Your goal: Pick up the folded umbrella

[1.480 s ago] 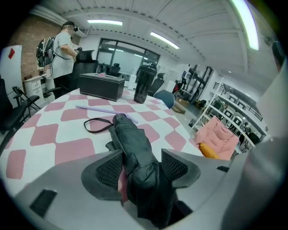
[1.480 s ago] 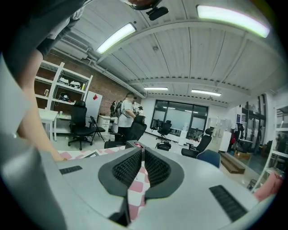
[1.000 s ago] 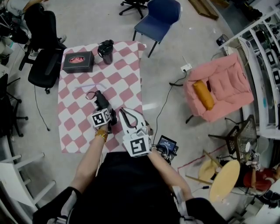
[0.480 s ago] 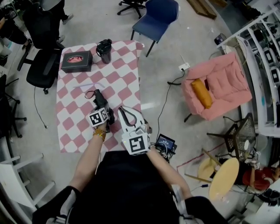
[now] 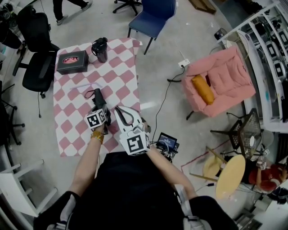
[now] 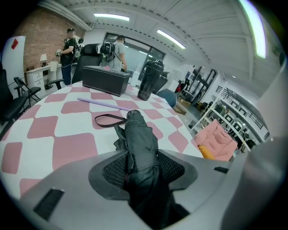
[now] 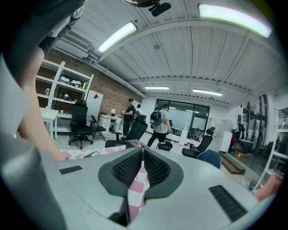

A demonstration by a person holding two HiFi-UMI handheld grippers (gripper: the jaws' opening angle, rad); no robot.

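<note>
The folded black umbrella point(image 5: 97, 99) lies on the pink-and-white checked table point(image 5: 67, 112), its strap loop point(image 5: 87, 94) towards the far side. In the left gripper view the umbrella point(image 6: 139, 134) runs straight between the jaws. My left gripper point(image 5: 101, 111) has just been closing, and both pads point(image 6: 116, 170) now press on the umbrella's near half. My right gripper point(image 5: 117, 109) hovers just right of it near the table's edge, its fingertips together and nothing between them point(image 7: 141, 152).
At the table's far end stand a black box point(image 5: 72, 62) and a dark flask point(image 5: 100, 49). A lilac stick point(image 5: 83, 88) lies beyond the strap. Around the table are a blue chair point(image 5: 153, 13), black office chairs point(image 5: 38, 67) and a pink armchair point(image 5: 220, 81).
The head view has drifted a little, while both grippers keep their places over the table. The left jaws have drawn in around the umbrella.
</note>
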